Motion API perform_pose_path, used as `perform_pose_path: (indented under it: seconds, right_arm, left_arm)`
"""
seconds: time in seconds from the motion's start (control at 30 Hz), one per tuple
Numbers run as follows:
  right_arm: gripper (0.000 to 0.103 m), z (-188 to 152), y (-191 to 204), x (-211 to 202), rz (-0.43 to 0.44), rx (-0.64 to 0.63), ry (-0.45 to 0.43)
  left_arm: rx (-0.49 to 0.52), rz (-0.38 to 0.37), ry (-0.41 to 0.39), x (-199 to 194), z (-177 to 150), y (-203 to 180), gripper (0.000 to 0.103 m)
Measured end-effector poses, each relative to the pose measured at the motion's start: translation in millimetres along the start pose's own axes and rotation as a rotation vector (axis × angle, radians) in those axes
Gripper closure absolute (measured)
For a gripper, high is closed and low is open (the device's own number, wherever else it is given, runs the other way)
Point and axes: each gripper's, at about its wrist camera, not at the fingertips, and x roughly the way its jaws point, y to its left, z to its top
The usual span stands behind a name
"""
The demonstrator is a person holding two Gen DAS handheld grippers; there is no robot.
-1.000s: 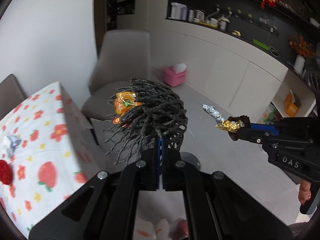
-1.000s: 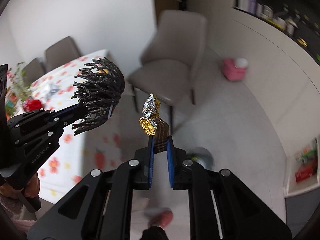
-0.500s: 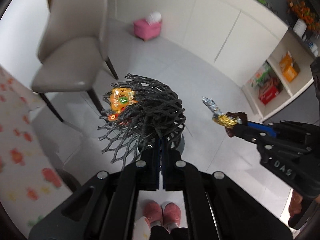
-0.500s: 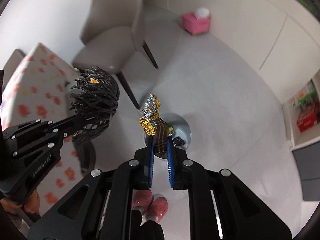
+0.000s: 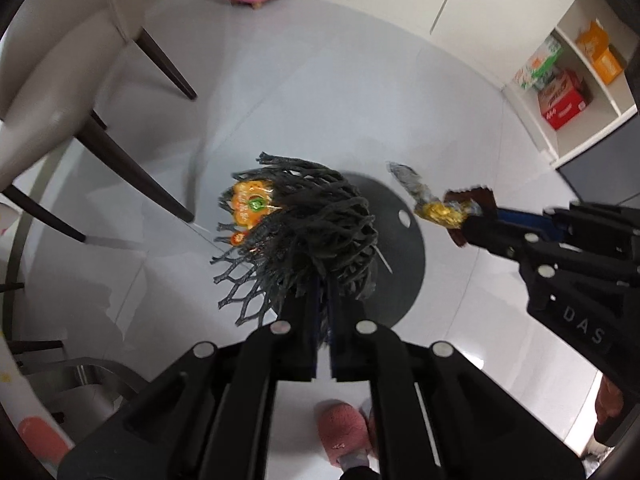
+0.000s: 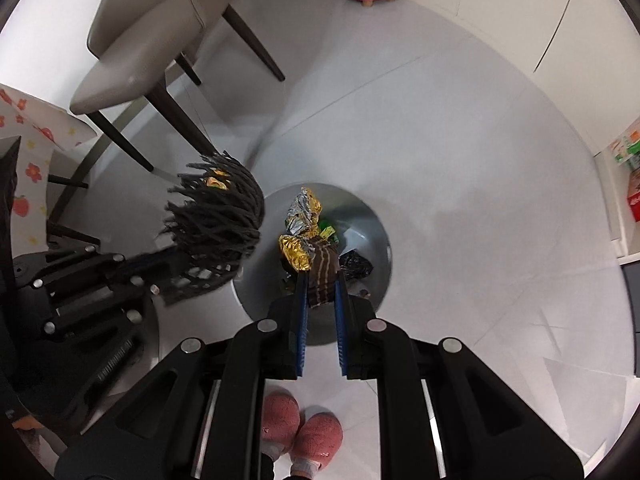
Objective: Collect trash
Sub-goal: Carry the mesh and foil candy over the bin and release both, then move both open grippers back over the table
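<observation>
The left gripper [image 5: 322, 280] is clenched on a bunched black foam fruit net [image 5: 304, 236] with an orange wrapper [image 5: 250, 204] snagged in its mesh; the right gripper [image 6: 320, 284] grips a brown pleated paper cup with crumpled gold and silver foil [image 6: 310, 240]. Both hang above the round grey trash bin [image 6: 376, 240] on the floor, which already has scraps inside. In the right wrist view the foil piece sits over the opening, while the net hangs at the bin's left edge. Judged from that, 2 things could go wrong: the springy net could land on the floor, or its mesh could cling to the pads.
</observation>
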Motion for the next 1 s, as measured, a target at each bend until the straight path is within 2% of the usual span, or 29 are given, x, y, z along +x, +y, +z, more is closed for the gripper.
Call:
perform_pose_path:
  seconds: [0.03, 0.07, 0.13, 0.17, 0.2, 0.33, 0.57, 0.83, 1.0]
  right_arm:
    - [0.088, 0.7, 0.3, 6.2, 0.002, -0.002, 0.007]
    - [0.083, 0.9, 1.0, 9.1, 0.003, -0.001, 0.009]
    - [0.070, 2.7, 1.0, 14.7, -0.006, 0.001, 0.008]
    - [0.064, 2.7, 0.7, 13.8, -0.009, 0.000, 0.005]
    - [0.064, 4.9, 1.8, 12.4, -0.012, -0.001, 0.005]
    - [0.064, 9.0, -0.7, 4.0, -0.019, 0.002, 0.004]
    - [0.064, 12.8, 8.5, -56.3, -0.043, -0.039, -0.035]
    - [0.064, 10.9, 43.6, -163.4, -0.066, -0.100, -0.102]
    - [0.064, 5.4, 81.7, -239.6, -0.080, -0.162, -0.157]
  left_arm:
    - [0.008, 0.003, 0.008, 4.9, 1.1, 0.1, 0.089]
    - [0.017, 0.005, 0.017, 8.3, 0.8, 0.3, 0.068]
    - [0.016, -0.009, 0.028, 10.8, 1.1, 5.3, 0.049]
    - [0.011, -0.010, 0.028, 10.8, 0.9, 7.8, 0.048]
    - [0.008, -0.005, 0.031, 9.2, 1.1, 9.6, 0.048]
    - [-0.003, 0.011, 0.025, 1.1, 2.2, 11.0, 0.048]
    - [-0.006, 0.046, -0.013, -47.9, 7.6, 13.3, 0.048]
    - [0.000, 0.123, -0.099, -154.0, 3.4, 9.4, 0.048]
    - [-0.047, 0.148, -0.159, -230.0, -13.0, 9.6, 0.048]
